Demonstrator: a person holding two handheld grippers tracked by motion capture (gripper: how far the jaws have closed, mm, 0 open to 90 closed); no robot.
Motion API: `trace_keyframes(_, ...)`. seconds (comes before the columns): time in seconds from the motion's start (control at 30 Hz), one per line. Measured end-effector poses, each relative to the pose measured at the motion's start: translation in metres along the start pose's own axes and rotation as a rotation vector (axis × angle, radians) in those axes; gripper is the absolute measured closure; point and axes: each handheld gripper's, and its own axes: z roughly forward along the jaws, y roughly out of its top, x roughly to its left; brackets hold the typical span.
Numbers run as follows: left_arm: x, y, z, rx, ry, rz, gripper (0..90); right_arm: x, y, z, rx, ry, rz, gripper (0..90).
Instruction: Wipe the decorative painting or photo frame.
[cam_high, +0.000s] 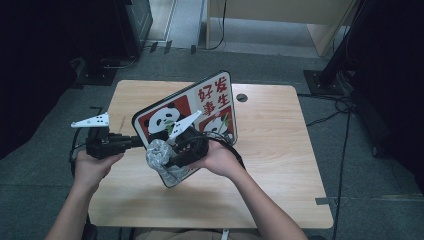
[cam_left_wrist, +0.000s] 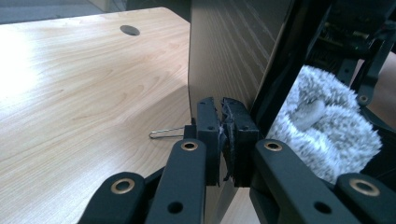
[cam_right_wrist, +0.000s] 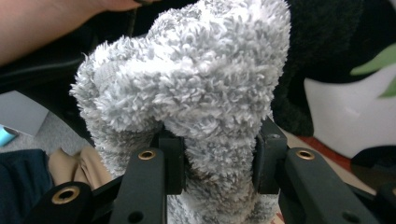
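Panda board held tilted over the tabletop while a fluffy grey cloth is pressed to it.

The left gripper (cam_high: 134, 141) has its jaws clamped tight on the left edge of the panda board (cam_high: 215, 97), which stands tilted above the wooden tabletop (cam_high: 280, 150), picture side toward the person. The right gripper (cam_high: 172, 161) has its jaws closed around a bunched grey fluffy cloth (cam_high: 157, 155), held against the board's lower left part. In the left gripper view the board's wood-grain back (cam_left_wrist: 229, 51) rises from the jaws, the cloth (cam_left_wrist: 322, 135) just beyond its black edge. A small wire clip (cam_left_wrist: 164, 133) lies on the tabletop beside the jaws.
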Motion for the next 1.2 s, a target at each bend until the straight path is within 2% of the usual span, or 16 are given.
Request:
trace_keyframes(0.23,0.000,0.000,0.000,0.001,0.000,0.001,86.2,0.000,-0.008,0.005,0.005,0.000,0.008,64.3)
trace_keyframes(0.47,0.000,0.000,0.000,0.000,0.002,-0.002,86.3,-0.001,-0.017,0.011,0.014,0.001,-0.012,64.3)
trace_keyframes(0.83,0.000,-0.001,0.001,-0.001,-0.001,-0.002,85.9,-0.001,-0.032,0.022,0.043,0.004,-0.003,64.3)
trace_keyframes(1.2,0.000,-0.002,0.001,0.001,0.001,-0.007,85.1,0.000,-0.052,0.033,0.039,-0.004,-0.010,64.3)
